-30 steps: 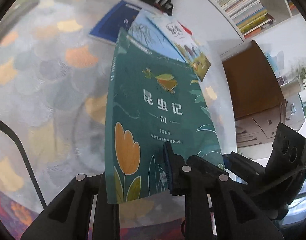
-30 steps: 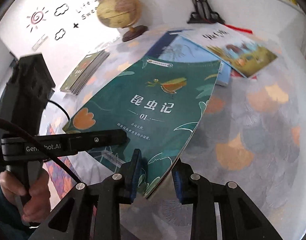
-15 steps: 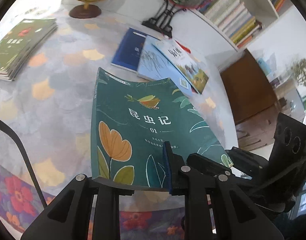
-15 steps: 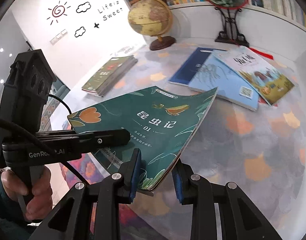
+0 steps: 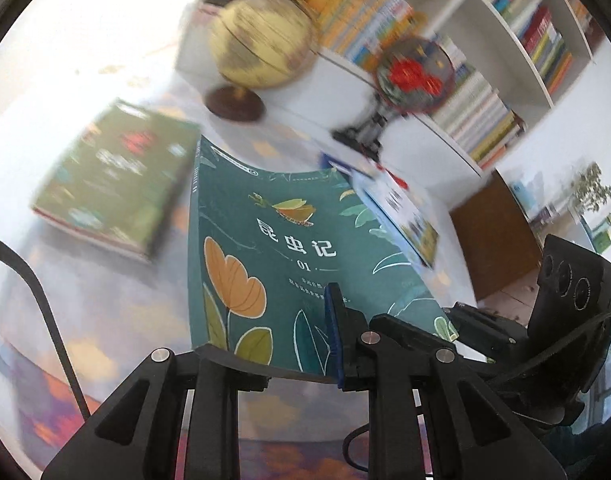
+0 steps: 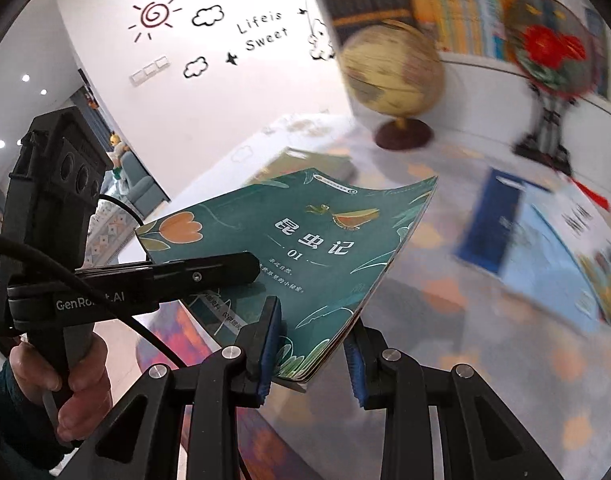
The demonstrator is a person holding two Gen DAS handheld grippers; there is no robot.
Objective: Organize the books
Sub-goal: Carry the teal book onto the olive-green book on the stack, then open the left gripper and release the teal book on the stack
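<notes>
left wrist view: the left tongs [image 5: 301, 356] are closed on the near edge of the teal book [image 5: 293, 248], one blue pad lying on the cover, the other finger beneath. the book is held above the bench [image 5: 105, 320], cover up, its far edge curling. a stack of green books [image 5: 113, 180] lies toward the bench's far left side, blurred. a globe [image 5: 261, 40] and a round fan on a black stand [image 5: 415, 76] sit along the far edge. behind them a white bookshelf [image 5: 501, 60] holds rows of upright books in its compartments. the right tongs' black body shows at the right.

right wrist view: the right tongs [image 6: 309, 356] grip the teal book's [image 6: 305, 248] near right corner, a blue pad on each side of the pages. the left tongs [image 6: 209, 270] clamp its left edge, held by a hand [image 6: 65, 384]. a dark blue book [image 6: 497, 220] and a light blue book [image 6: 553, 264] lie flat and overlapping toward the bench's right side.
</notes>
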